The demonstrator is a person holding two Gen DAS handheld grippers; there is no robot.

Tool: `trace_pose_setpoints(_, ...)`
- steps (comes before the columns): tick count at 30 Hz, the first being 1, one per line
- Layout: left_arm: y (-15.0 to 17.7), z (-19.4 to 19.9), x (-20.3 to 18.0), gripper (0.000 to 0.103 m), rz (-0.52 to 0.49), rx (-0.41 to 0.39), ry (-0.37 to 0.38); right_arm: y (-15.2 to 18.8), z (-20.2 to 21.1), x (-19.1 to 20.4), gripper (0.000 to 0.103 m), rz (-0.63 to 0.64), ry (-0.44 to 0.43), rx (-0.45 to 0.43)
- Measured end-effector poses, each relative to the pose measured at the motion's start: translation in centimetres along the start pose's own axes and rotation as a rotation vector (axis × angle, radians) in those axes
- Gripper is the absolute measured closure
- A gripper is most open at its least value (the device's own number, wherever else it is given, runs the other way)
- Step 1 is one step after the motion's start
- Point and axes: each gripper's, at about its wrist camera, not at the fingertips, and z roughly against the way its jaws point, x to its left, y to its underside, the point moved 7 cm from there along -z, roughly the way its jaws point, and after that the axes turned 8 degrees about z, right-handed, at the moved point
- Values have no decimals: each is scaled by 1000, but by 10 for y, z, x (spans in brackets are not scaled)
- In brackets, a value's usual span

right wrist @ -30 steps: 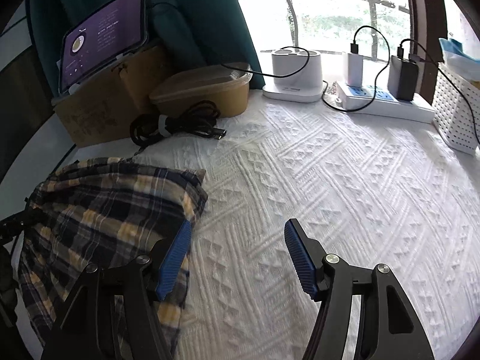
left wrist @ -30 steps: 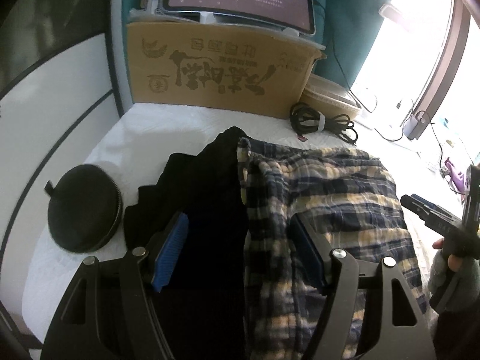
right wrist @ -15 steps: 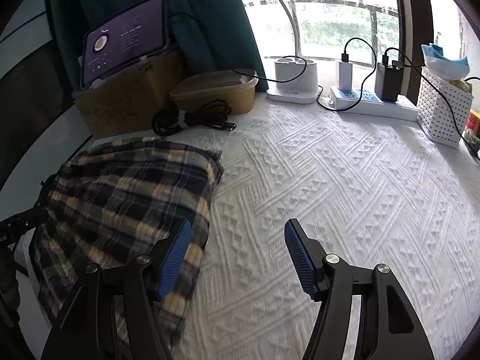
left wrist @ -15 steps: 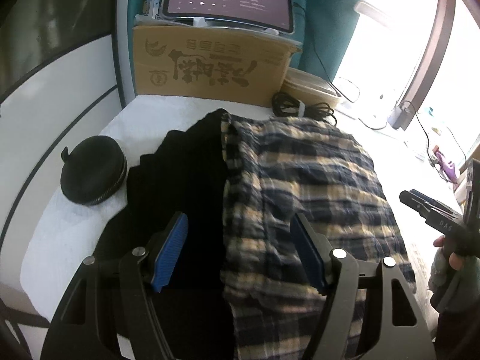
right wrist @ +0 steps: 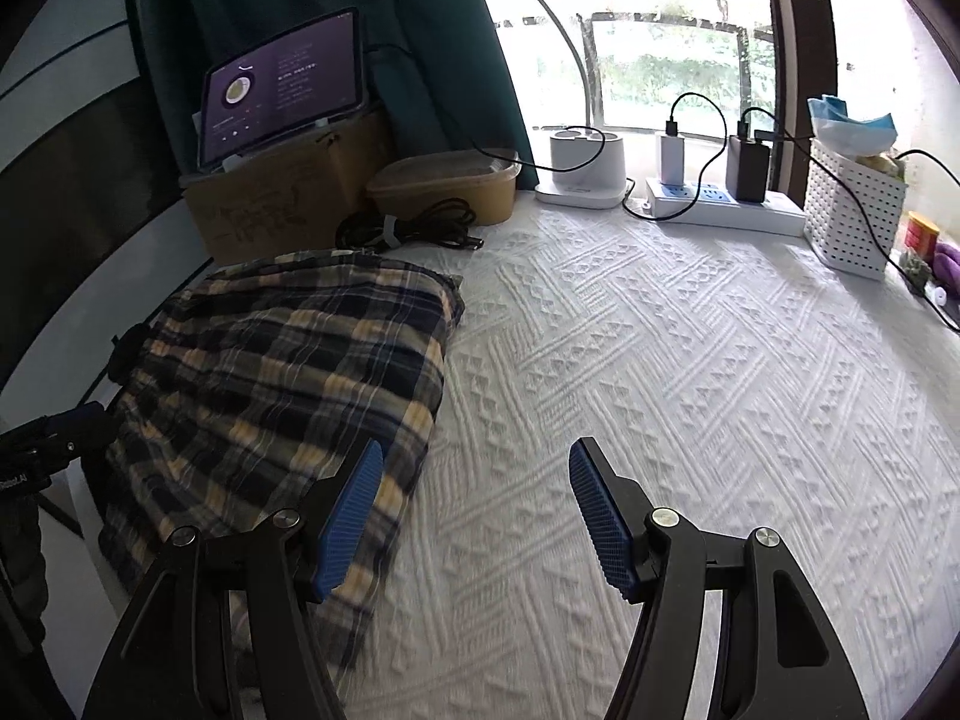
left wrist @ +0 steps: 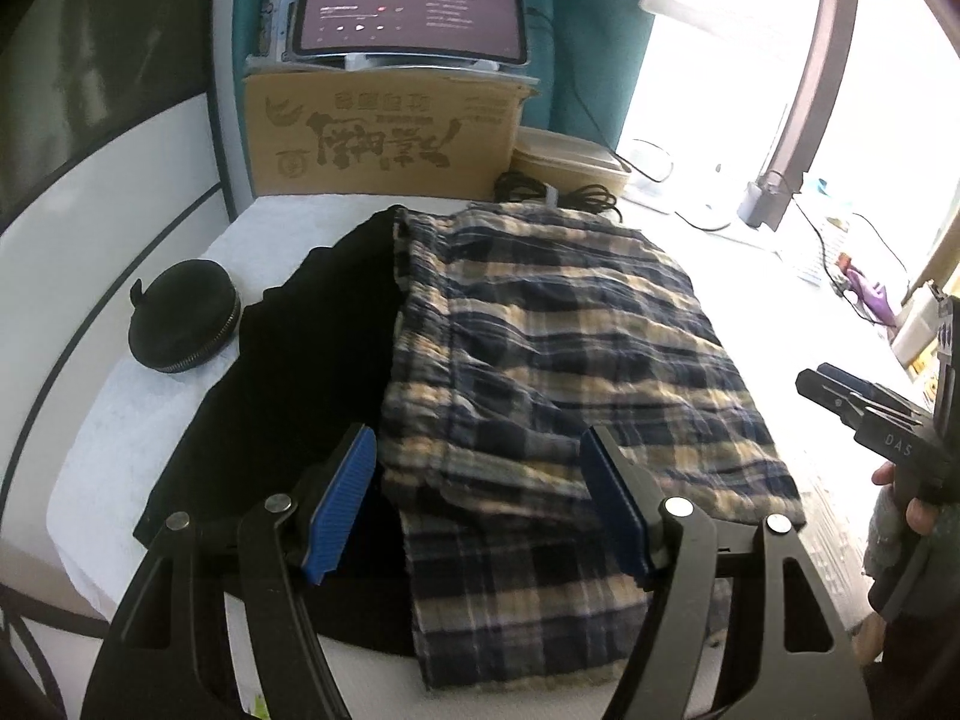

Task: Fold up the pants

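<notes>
Pants [left wrist: 558,354] in plaid lay folded on the white cover [right wrist: 690,360], half over a black garment [left wrist: 300,360], just ahead of the left tongs [left wrist: 480,504] and left of the right tongs [right wrist: 474,516], both wide open and empty, likely because the fold looked finished

Both wrist views look steeply down, close above the bed, sharing the plaid pants [left wrist: 558,360] and tablet [right wrist: 282,99]

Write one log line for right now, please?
step: fold pants | plaid pants: folded on bed | left tongs: open, empty | right tongs: open, empty
</notes>
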Motion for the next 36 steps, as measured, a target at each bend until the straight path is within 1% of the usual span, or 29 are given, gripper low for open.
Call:
trace_pose_setpoints(10,15,18,-26,32,-50,-16,29,18,38,-6,36,-3,30,-28)
trace_pose_setpoints(15,19,29,-40,32,-75,-32,41,27,59,-9,35,2,47,-42)
trace_pose_setpoints(21,19,43,-61,32,-130,-68,47,34,87,-21,35,-12,78,-76)
trace_pose_setpoints(29,23,66,-101,32,-201,-126,105,43,134,-41,35,-26,143,-134)
trace_pose_setpoints(32,28,73,-117,32,-233,-131,131,45,153,-47,35,-34,164,-156)
trace_pose_setpoints(36,33,84,-135,32,-284,-152,138,47,179,-53,35,-35,179,-187)
